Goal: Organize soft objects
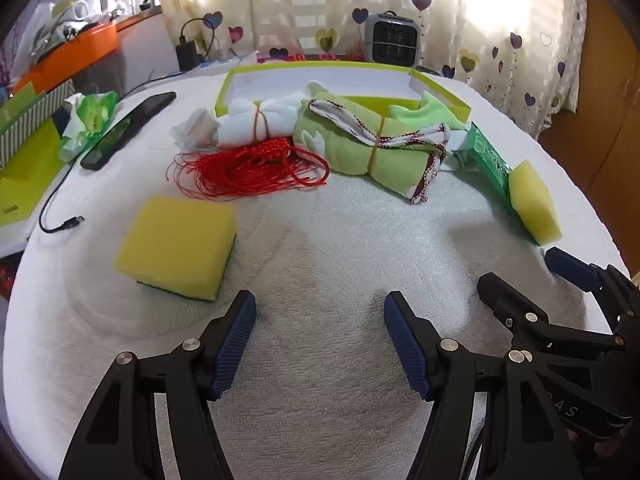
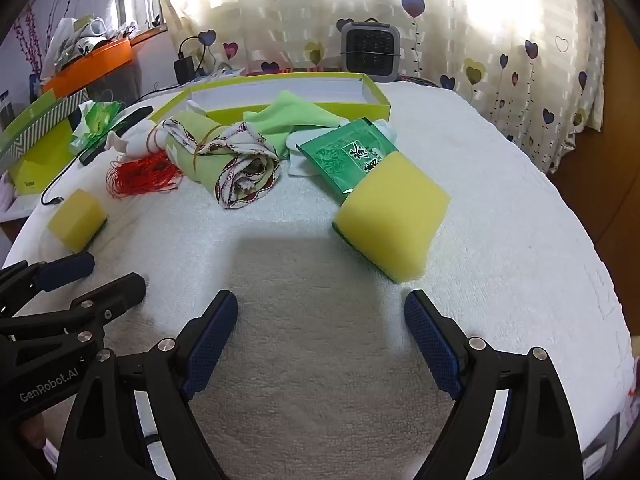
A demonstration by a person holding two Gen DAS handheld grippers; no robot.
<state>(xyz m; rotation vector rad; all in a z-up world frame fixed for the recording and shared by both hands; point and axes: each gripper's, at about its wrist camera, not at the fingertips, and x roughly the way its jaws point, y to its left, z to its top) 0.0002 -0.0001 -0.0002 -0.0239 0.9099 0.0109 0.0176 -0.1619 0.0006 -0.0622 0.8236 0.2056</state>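
Note:
On the white towel-covered table lie two yellow sponges, one at the left (image 1: 176, 246) (image 2: 78, 220) and one at the right (image 1: 534, 200) (image 2: 394, 220). A rolled green cloth with a rubber band (image 1: 368, 148) (image 2: 208, 152), a white bundle (image 1: 256, 120), red string (image 1: 244, 170) (image 2: 140, 176) and a light green cloth (image 2: 288, 116) lie before an empty lime-green box (image 1: 320, 80) (image 2: 280, 88). My left gripper (image 1: 320, 308) is open and empty over bare towel. My right gripper (image 2: 320, 306) is open and empty, just short of the right sponge.
A green packet (image 2: 344, 156) lies under the right sponge's far end. A black phone (image 1: 128, 130), a USB cable (image 1: 64, 224) and a green plastic wrapper (image 1: 88, 120) lie at the left. A grey heater (image 1: 394, 40) stands behind the box. The table edge curves away at the right.

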